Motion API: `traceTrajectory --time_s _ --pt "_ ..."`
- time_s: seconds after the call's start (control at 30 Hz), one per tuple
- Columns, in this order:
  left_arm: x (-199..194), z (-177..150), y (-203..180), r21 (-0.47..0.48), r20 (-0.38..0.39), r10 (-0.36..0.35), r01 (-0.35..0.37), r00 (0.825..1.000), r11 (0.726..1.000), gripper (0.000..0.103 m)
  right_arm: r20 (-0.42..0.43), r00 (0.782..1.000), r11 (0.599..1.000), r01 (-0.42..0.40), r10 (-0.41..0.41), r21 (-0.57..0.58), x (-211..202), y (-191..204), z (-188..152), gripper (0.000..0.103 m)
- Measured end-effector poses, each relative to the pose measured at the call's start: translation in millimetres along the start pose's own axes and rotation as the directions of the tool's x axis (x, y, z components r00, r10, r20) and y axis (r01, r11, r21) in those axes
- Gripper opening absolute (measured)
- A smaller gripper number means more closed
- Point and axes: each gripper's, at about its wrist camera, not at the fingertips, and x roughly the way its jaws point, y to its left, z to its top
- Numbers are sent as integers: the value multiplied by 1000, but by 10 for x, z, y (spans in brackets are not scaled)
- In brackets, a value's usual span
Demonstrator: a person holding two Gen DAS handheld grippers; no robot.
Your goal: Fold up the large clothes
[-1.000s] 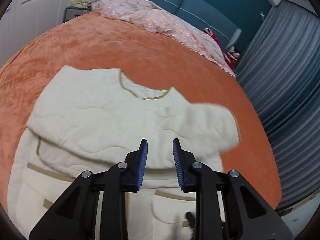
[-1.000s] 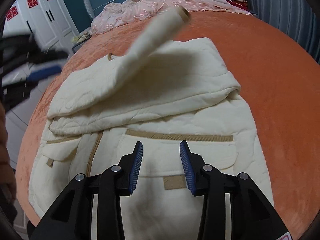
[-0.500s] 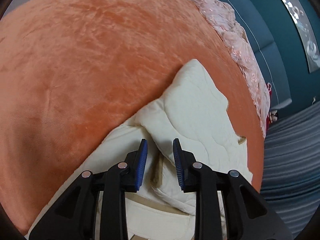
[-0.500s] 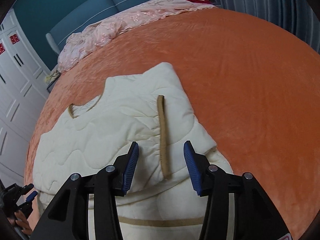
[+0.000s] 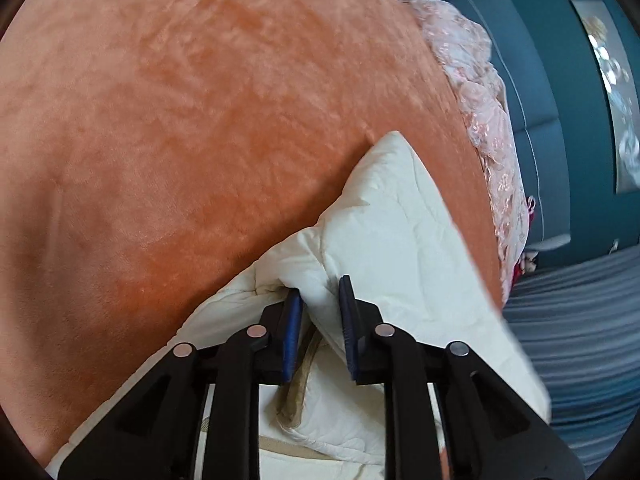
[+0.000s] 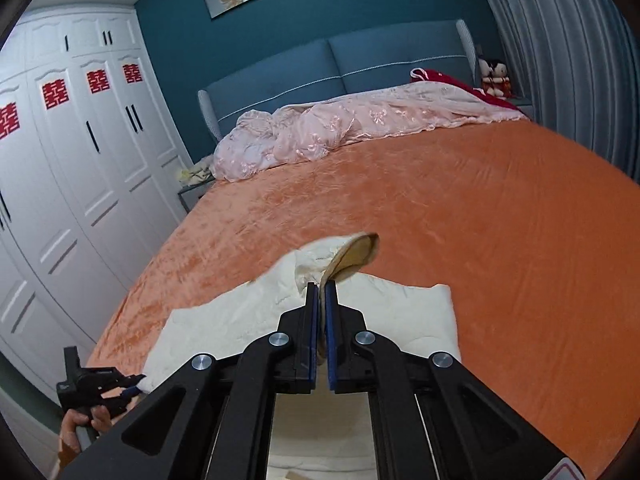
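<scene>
Raised since the half-second-earlier frame: tan-trimmed cuff point(image 6: 356, 254) clamped in right gripper point(image 6: 321, 292); left gripper point(image 5: 319, 292) closing around cream coat point(image 5: 400, 216) fold on bed point(image 5: 200, 120); sleeve fold under way

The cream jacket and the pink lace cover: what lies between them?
In the right wrist view, only bare orange bedspread lies between cream jacket and pink lace cover.

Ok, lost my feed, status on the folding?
Right gripper shut on tan-trimmed cuff. Left gripper closing around cream jacket fold. Nothing in the way.
</scene>
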Motion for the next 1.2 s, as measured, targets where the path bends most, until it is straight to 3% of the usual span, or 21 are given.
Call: traceTrajectory --time_s 0.13,0.2,0.33,0.6,0.67,0.7,0.73,0.8,0.87,0.93,1.03,1.1,1.2 --pt "-40 -170 -125 146 93 126 -139 988 979 8 -155 977 989 141 -145 -38 398 -290 -540 3" --pt "-9 -237 -129 177 103 164 -180 981 968 7 -237 956 984 176 -172 -6 586 -514 -826 3" --pt "30 -300 -171 242 132 223 -249 966 938 7 -312 931 980 199 -187 7 758 -693 -1185 2" --pt "162 -380 -185 315 161 286 -324 945 892 8 -348 921 981 195 -174 26 861 -769 -1368 2" --pt "150 -396 -217 358 170 295 -338 940 871 10 -345 920 975 217 -188 47 767 -781 -1323 7" --pt "103 -410 -236 381 180 298 -345 938 858 12 -335 917 968 246 -215 54 688 -775 -1280 16" --pt "35 -434 -262 409 199 306 -362 931 838 15 -308 917 959 280 -252 51 554 -752 -1237 18" --pt "-160 -516 -337 458 282 346 -443 895 771 16 -226 911 933 359 -346 16 273 -646 -1124 24" --pt "-359 -561 -432 480 356 337 -480 872 734 16 -175 926 940 342 -334 16 96 -550 -999 26" --pt "-455 -535 -604 491 369 302 -460 879 740 14 -188 952 967 252 -243 29 133 -394 -872 22" --pt "-371 -508 -961 518 321 224 -368 920 772 14 -228 968 994 109 -105 6 416 4 -775 20" --pt "-167 -596 -1175 566 285 207 -339 936 751 15 -280 959 999 38 -44 -28 675 289 -805 20" --pt "191 -846 -1325 632 260 242 -354 935 690 16 -333 942 996 9 -37 -84 977 612 -969 20"
